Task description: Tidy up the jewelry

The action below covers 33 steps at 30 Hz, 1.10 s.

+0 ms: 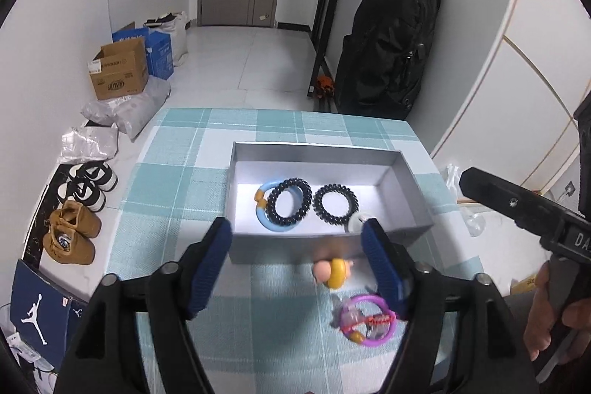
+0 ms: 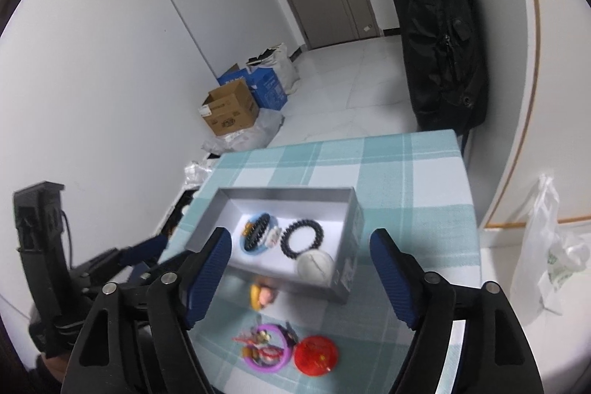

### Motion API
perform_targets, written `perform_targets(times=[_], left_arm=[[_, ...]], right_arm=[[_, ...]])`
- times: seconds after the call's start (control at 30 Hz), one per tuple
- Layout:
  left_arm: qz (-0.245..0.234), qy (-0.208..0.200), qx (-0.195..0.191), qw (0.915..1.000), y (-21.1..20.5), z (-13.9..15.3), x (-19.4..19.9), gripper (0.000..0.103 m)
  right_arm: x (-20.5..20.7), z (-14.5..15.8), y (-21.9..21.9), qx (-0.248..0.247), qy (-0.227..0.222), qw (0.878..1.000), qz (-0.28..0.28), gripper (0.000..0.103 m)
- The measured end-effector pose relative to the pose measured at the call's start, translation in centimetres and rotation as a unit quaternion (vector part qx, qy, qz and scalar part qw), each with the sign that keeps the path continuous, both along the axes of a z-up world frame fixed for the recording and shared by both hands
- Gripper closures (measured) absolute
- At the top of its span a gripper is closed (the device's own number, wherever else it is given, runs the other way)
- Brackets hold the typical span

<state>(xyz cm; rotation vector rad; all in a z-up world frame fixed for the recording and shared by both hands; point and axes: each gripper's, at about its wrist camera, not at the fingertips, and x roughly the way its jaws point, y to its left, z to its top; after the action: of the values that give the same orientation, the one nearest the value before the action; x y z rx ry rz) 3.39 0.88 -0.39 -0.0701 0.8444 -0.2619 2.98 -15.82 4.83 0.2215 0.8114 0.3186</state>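
Left wrist view: left tool (image 1: 297,257) released, empty above table (image 1: 177,194); right tool (image 2: 301,277) likewise. Coil bands (image 1: 289,205) gathered in grey box (image 1: 314,150) mid-table; purple ring (image 1: 364,320) waiting near front edge.

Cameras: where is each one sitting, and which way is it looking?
Left wrist: on the left gripper, looking down at the box; its open jaws show, plus the right gripper's body and a hand.
Right wrist: on the right gripper, looking down from the box's other side; its open jaws show, plus the left gripper.
Both see the box, purple ring and table.
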Motion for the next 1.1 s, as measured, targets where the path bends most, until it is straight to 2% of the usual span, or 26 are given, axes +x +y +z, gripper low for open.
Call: perform_targets(times=[0.13, 0.23, 0.37, 0.57, 0.7, 0.9, 1.0, 1.03, 1.1], left_arm=[[-0.011, -0.020, 0.000, 0.9997, -0.1, 0.1, -1.6, 0.026], [-0.018, -0.015, -0.010, 0.9997, -0.1, -0.1, -2.3, 0.026], [-0.020, 0.003, -0.011, 0.9997, -0.4, -1.0, -2.9, 0.026], [-0.029, 0.040, -0.007, 0.9988, -1.0, -2.8, -3.5, 0.026], [-0.047, 0.061, 0.010, 0.9970, -2.1, -4.1, -3.0, 0.026], [-0.063, 0.074, 0.029, 0.9949, -3.5, -5.3, -2.6, 0.026], [-0.064, 0.076, 0.015, 0.9949, -3.7, -5.3, -2.3, 0.027], [-0.064, 0.079, 0.008, 0.9948, -3.6, -5.3, -2.3, 0.028], [-0.063, 0.086, 0.004, 0.9943, -3.5, -5.5, -2.1, 0.042]], right_arm=[[-1.5, -0.1, 0.0, -0.019, -0.009, 1.000, 0.004, 0.017], [-2.6, -0.2, -0.1, -0.027, -0.011, 1.000, 0.006, 0.014], [-4.1, -1.1, -0.9, -0.010, -0.005, 1.000, -0.008, 0.008], [-5.6, -2.8, -2.2, -0.015, 0.013, 1.000, -0.021, 0.007], [-6.1, -3.7, -2.9, -0.020, 0.029, 0.999, -0.027, 0.007], [-7.0, -3.6, -3.0, -0.023, 0.026, 0.999, -0.029, 0.007], [-7.3, -3.9, -3.1, -0.022, 0.028, 0.999, -0.038, 0.007], [-7.3, -4.1, -3.1, -0.022, 0.032, 0.998, -0.039, 0.007], [-7.1, -4.3, -3.2, -0.022, 0.041, 0.998, -0.038, 0.007]])
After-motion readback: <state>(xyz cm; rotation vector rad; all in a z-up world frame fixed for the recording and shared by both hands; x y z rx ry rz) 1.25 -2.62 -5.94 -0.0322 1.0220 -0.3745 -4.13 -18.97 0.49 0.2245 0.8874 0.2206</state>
